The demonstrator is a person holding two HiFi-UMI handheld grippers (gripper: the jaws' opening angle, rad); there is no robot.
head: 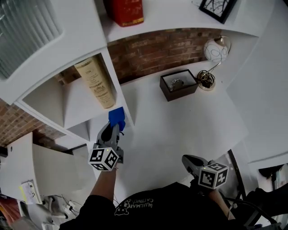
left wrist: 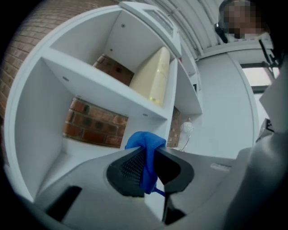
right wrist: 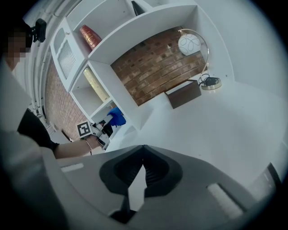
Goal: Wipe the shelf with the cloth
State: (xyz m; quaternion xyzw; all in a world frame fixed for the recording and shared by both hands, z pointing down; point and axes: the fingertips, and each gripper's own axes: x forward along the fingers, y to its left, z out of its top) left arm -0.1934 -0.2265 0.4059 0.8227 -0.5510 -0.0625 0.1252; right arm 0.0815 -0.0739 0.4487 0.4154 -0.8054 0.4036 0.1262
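Observation:
My left gripper (head: 111,130) is shut on a blue cloth (head: 117,117), holding it up at the front edge of the white shelf unit (head: 72,101), just below the cubby with a cream book (head: 95,81). In the left gripper view the cloth (left wrist: 145,143) bunches over the jaws and hangs down between the pads (left wrist: 130,168), and the lower cubby (left wrist: 58,152) with its brick back lies ahead. My right gripper (head: 192,162) hangs low over the white desk, far from the shelf. Its jaws (right wrist: 144,155) are shut with nothing in them.
On the white desk (head: 189,126) stand a dark open box (head: 178,84) and a globe lamp on a wire stand (head: 216,50) by the brick wall. A red object (head: 126,11) and a picture frame (head: 218,9) sit on the upper shelf.

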